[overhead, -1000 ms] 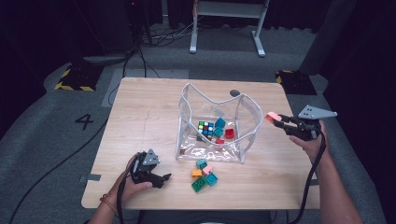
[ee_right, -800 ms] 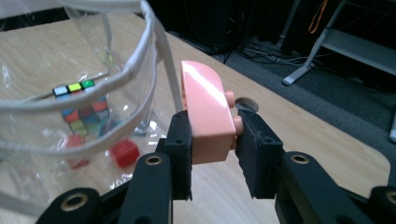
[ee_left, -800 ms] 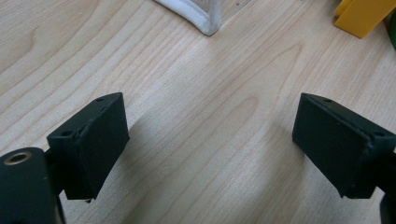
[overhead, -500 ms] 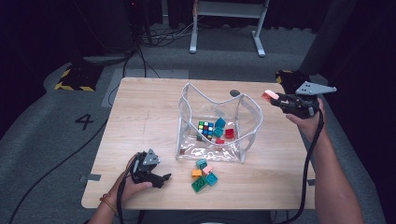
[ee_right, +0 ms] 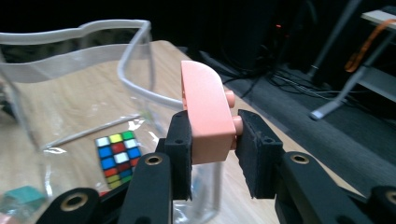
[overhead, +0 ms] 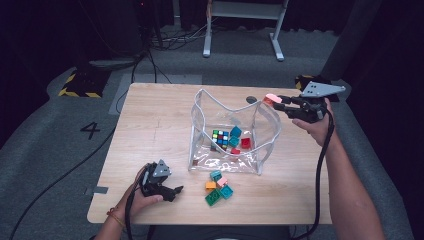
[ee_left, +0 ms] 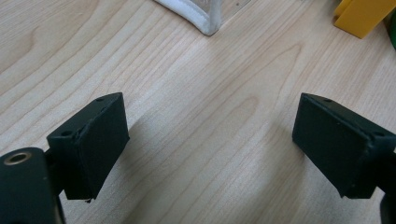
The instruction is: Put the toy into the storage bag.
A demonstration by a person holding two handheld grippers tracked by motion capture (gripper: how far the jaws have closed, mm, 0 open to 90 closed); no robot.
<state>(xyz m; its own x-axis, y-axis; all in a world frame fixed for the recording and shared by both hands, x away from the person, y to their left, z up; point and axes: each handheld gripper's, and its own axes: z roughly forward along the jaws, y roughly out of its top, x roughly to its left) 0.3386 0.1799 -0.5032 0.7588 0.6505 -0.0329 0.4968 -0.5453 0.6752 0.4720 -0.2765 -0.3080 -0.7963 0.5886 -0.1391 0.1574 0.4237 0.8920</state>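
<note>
Now | tabletop carries clear pouch, puzzle cube inside | left claw wide, empty, resting low | right claw clamped on pink brick just beside pouch rim | risk: studs-side grip slips, brick falls outside floppy rim | hidden: pouch bricks blur together.

Cube in bag, blocks before.

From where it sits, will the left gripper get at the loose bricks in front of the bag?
Probably yes. The left gripper rests open on the table, and bare wood lies between it and the loose bricks.
</note>
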